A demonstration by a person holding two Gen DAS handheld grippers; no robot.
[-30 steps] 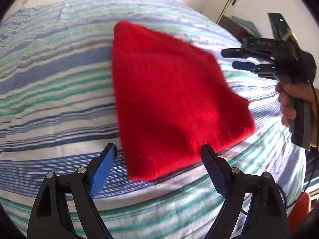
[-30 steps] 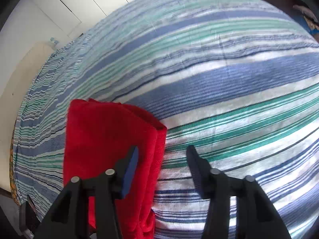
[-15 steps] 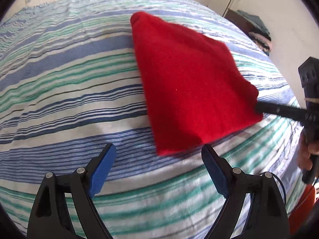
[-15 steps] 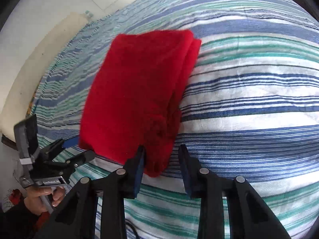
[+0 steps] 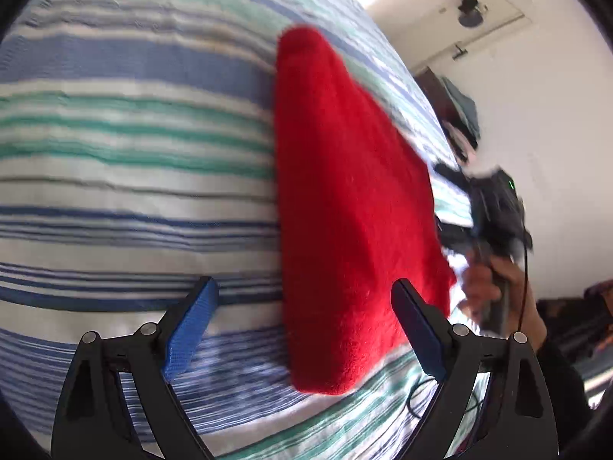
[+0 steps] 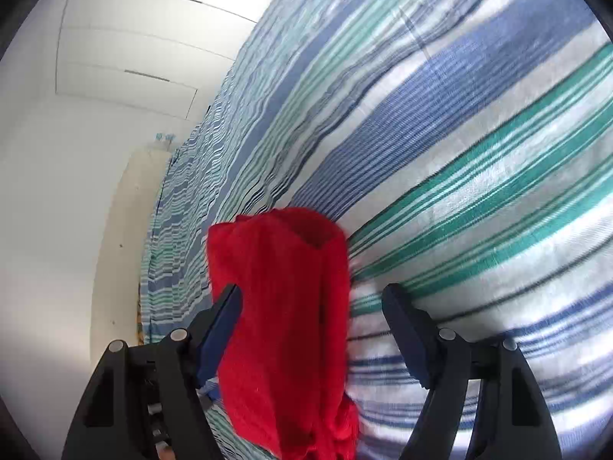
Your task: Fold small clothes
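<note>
A folded red fleece cloth (image 5: 352,211) lies on the striped bedsheet (image 5: 134,153). My left gripper (image 5: 302,329) is open just above the sheet, its near corner of the cloth lying between the blue pads. My right gripper (image 6: 312,329) is open, and the cloth's folded edge (image 6: 283,306) runs between its fingers, untouched by the pads as far as I can tell. In the left wrist view the right gripper (image 5: 494,207) is blurred at the cloth's right edge, held by a hand.
The striped sheet (image 6: 459,153) covers the bed in both views. A white wall and wardrobe doors (image 6: 115,57) stand beyond the bed. A door and a pile of clothes (image 5: 459,115) are at the far right. A cable (image 5: 421,395) lies near the bed's edge.
My right gripper has opened wider and swung in over the cloth's folded edge. My left gripper has shifted so the cloth's near corner lies between its fingers. The cloth stays on the sheet.
</note>
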